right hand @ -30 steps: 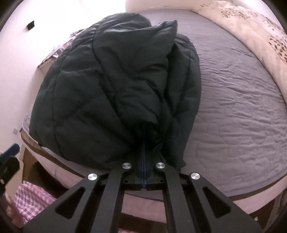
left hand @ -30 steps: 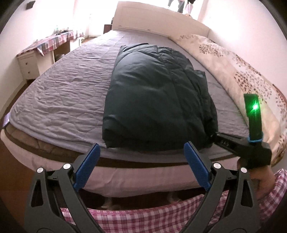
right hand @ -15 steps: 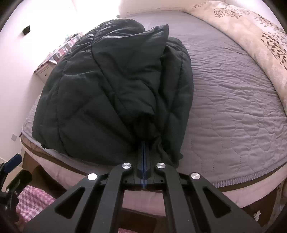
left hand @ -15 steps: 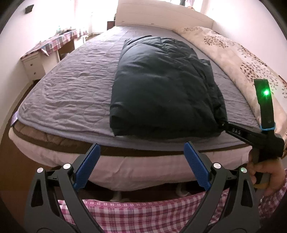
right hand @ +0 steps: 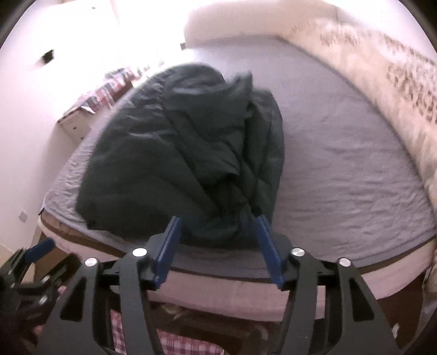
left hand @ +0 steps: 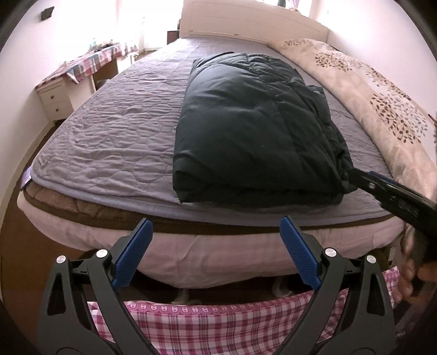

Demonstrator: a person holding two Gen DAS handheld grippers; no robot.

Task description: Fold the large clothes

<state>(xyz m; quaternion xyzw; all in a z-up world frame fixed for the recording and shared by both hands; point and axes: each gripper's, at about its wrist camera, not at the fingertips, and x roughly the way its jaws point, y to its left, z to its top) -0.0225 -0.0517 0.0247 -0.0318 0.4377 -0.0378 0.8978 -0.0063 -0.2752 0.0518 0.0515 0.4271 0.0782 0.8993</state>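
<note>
A dark green padded jacket (left hand: 254, 128) lies folded into a thick rectangle on the grey quilted bed (left hand: 114, 136), close to the foot edge. It also shows in the right wrist view (right hand: 185, 163). My left gripper (left hand: 215, 251) is open and empty, held off the bed below the foot edge. My right gripper (right hand: 217, 237) is open, its blue pads either side of the jacket's near right corner without gripping it. The right gripper also shows in the left wrist view (left hand: 366, 180), at the jacket's right corner.
A cream floral duvet (left hand: 382, 90) is bunched along the bed's right side. A white headboard (left hand: 245, 24) stands at the far end. A white desk with a checked cloth (left hand: 79, 73) stands left of the bed. My pink checked clothing (left hand: 218, 325) fills the bottom.
My right gripper has opened and let go of the jacket's corner, drawing back a little. My left gripper has stayed open and risen, so more of the bed top shows.
</note>
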